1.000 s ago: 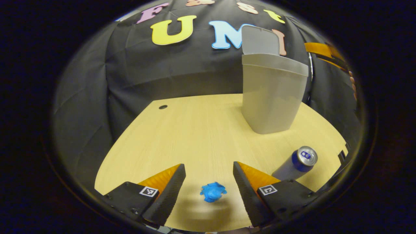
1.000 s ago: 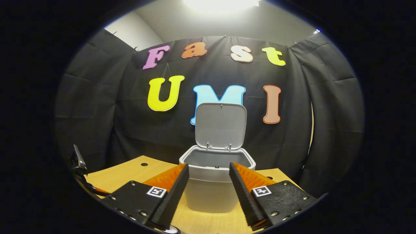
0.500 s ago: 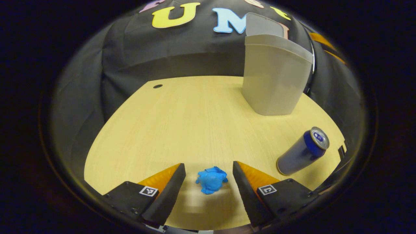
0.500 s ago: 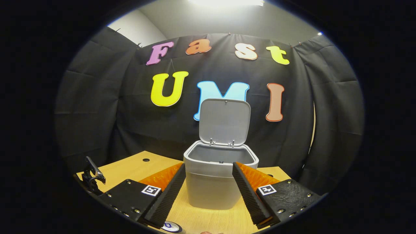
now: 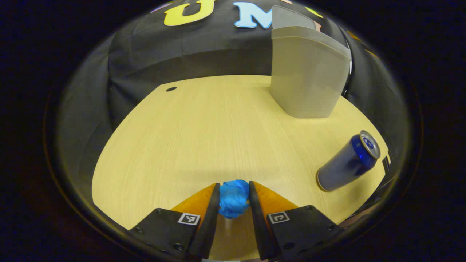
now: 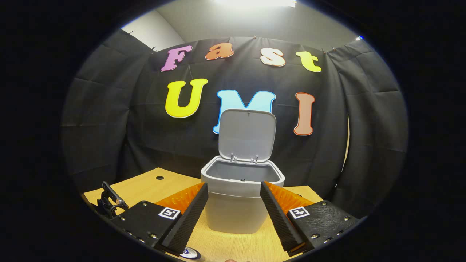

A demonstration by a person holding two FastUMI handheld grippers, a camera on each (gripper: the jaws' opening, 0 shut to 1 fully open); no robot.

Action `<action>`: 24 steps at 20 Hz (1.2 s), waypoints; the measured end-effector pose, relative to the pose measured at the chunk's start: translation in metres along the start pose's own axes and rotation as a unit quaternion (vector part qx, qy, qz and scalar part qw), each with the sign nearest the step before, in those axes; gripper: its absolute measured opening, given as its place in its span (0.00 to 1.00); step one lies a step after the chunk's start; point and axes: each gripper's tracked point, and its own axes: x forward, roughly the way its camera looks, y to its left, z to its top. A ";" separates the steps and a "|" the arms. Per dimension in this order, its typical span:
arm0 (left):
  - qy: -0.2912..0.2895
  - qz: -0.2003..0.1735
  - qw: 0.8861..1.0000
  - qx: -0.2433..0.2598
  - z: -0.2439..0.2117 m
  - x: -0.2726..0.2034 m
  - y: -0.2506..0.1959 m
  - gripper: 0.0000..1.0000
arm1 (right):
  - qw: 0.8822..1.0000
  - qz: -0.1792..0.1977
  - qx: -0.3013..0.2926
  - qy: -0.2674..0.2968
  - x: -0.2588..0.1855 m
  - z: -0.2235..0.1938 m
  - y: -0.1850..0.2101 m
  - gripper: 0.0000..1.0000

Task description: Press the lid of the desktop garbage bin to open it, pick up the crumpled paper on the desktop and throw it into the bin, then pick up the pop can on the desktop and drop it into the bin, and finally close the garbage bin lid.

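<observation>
Left gripper view, nearest first: the left gripper (image 5: 234, 199) is clamped on the one blue crumpled paper (image 5: 233, 198), both fingers pressing its sides, low over the wooden counter (image 5: 189, 138). Whether the paper has left the counter cannot be told. One blue pop can (image 5: 347, 162) stands farther off to the right, its print too small to read. Beyond it stands one grey garbage bin (image 5: 307, 76), lid (image 5: 291, 18) up and cut off at the top.

Right gripper view: the right gripper (image 6: 233, 209) has its fingers apart and empty, facing the bin's (image 6: 240, 203) open mouth. A can top (image 6: 190, 253) is cut off at the lower edge.
</observation>
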 end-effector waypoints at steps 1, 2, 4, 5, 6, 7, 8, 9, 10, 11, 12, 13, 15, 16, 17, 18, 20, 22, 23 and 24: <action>0.003 0.001 1.000 -0.002 -0.001 0.001 0.002 0.58 | 1.000 -0.002 0.002 0.002 0.000 -0.001 -0.002 0.93; 0.005 0.001 1.000 -0.003 -0.001 0.002 0.004 0.55 | 1.000 -0.003 0.003 0.004 0.000 -0.002 -0.002 0.93; 0.002 0.011 1.000 -0.004 0.002 0.003 0.009 0.45 | 1.000 -0.006 0.002 0.008 0.001 -0.004 -0.005 0.93; 0.001 0.009 1.000 -0.007 0.002 0.003 0.008 0.36 | 1.000 -0.007 0.002 0.010 0.002 -0.006 -0.006 0.93; -0.001 0.004 1.000 -0.010 0.003 0.003 0.007 0.36 | 1.000 -0.007 0.004 0.012 0.002 -0.007 -0.006 0.93; -0.003 0.000 1.000 -0.008 0.004 0.003 0.004 0.36 | 1.000 -0.007 0.005 0.014 0.003 -0.008 -0.005 0.93; -0.008 0.012 1.000 -0.004 0.005 0.003 0.009 0.36 | 1.000 -0.004 0.006 0.015 0.004 -0.008 -0.004 0.93; -0.014 0.014 1.000 -0.003 0.008 0.000 0.009 0.31 | 1.000 -0.004 0.007 0.015 0.004 -0.009 -0.004 0.93; -0.021 0.017 1.000 -0.001 0.012 -0.002 0.009 0.25 | 1.000 -0.003 0.006 0.014 0.005 -0.008 -0.005 0.93; -0.028 0.019 0.999 0.001 0.015 -0.005 0.009 0.25 | 1.000 -0.002 0.006 0.014 0.005 -0.009 -0.003 0.93; -0.036 0.019 0.999 0.005 0.019 -0.007 0.008 0.25 | 1.000 -0.001 0.005 0.013 0.006 -0.008 -0.003 0.93; -0.043 0.019 0.999 0.009 0.022 -0.009 0.007 0.25 | 1.000 0.000 0.005 0.012 0.007 -0.008 -0.003 0.93; -0.058 0.019 0.998 0.017 0.029 -0.014 0.004 0.27 | 1.000 0.000 0.005 0.011 0.007 -0.007 -0.004 0.93; -0.064 0.015 0.998 0.020 0.031 -0.017 0.001 0.25 | 1.000 0.000 0.005 0.010 0.008 -0.007 -0.004 0.93; -0.069 0.010 0.997 0.020 0.033 -0.018 -0.002 0.27 | 1.000 0.001 0.006 0.009 0.008 -0.006 -0.004 0.93; -0.072 0.009 0.997 0.020 0.036 -0.018 -0.003 0.27 | 1.000 0.001 0.006 0.010 0.009 -0.006 -0.005 0.93; -0.080 0.014 0.996 0.020 0.042 -0.021 -0.003 0.25 | 1.000 0.003 0.005 0.008 0.009 -0.006 -0.007 0.93; -0.090 0.017 0.996 0.010 0.052 -0.025 -0.006 0.24 | 1.000 0.004 0.005 0.005 0.009 -0.003 -0.010 0.93; -0.098 0.020 0.995 0.003 0.061 -0.029 -0.006 0.25 | 1.000 0.006 0.004 0.003 0.009 -0.002 -0.013 0.93; -0.106 0.022 0.994 -0.003 0.071 -0.033 -0.005 0.27 | 1.000 0.007 0.003 0.001 0.009 0.001 -0.015 0.93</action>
